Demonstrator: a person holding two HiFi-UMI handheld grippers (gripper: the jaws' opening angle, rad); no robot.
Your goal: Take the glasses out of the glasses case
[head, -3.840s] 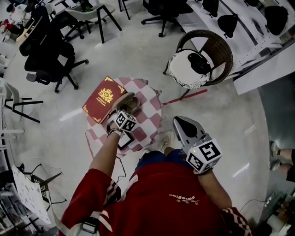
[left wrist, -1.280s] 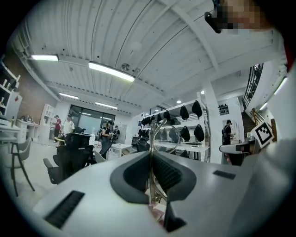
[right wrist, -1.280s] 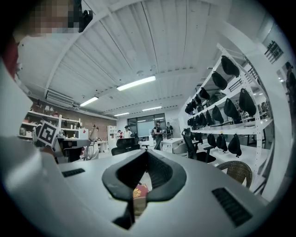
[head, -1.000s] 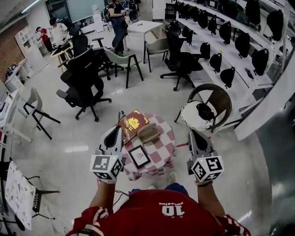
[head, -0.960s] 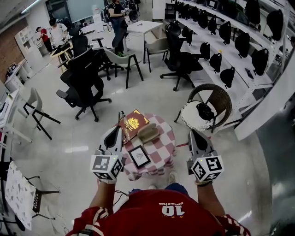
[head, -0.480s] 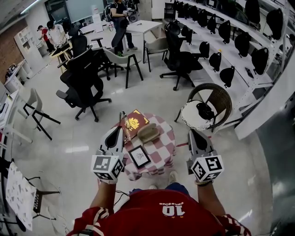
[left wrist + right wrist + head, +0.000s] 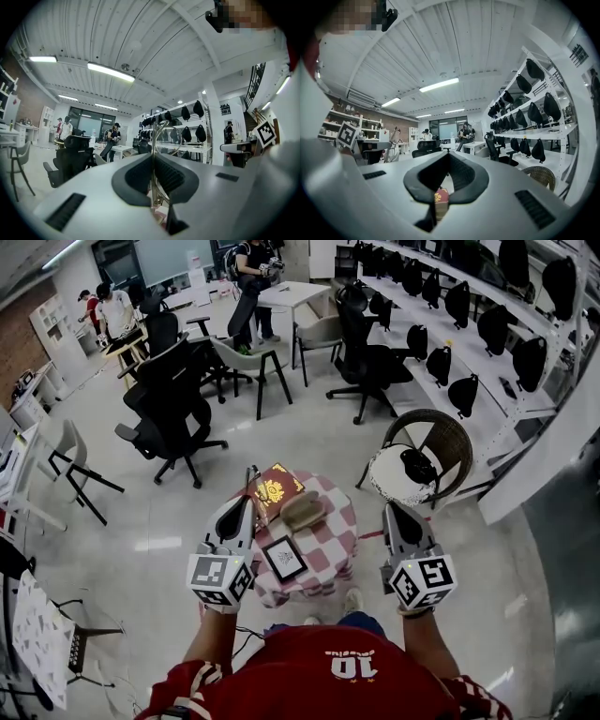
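Observation:
Thin wire-framed glasses (image 7: 165, 137) stand upright between the jaws of my left gripper (image 7: 153, 157), which is shut on them. In the head view the glasses (image 7: 249, 482) stick out past my left gripper (image 7: 245, 504), held level at the left of the small round table (image 7: 339, 521). The tan glasses case (image 7: 302, 510) lies on the checkered cloth, beside a red book (image 7: 277, 489). To the table's right my right gripper (image 7: 390, 514) hangs level. Its fingertips meet with nothing between them, as my right gripper (image 7: 449, 155) shows in its own view.
A small framed picture (image 7: 283, 558) lies at the table's near edge. A wicker chair (image 7: 422, 460) with a white cushion stands to the right, black office chairs (image 7: 169, 404) and desks behind. Shelves with black bags (image 7: 459, 306) line the right wall. People stand far back.
Nearly four seconds ago my left gripper was down at the case on the table. It is now raised and level with the glasses in it. Over the last second neither gripper moved.

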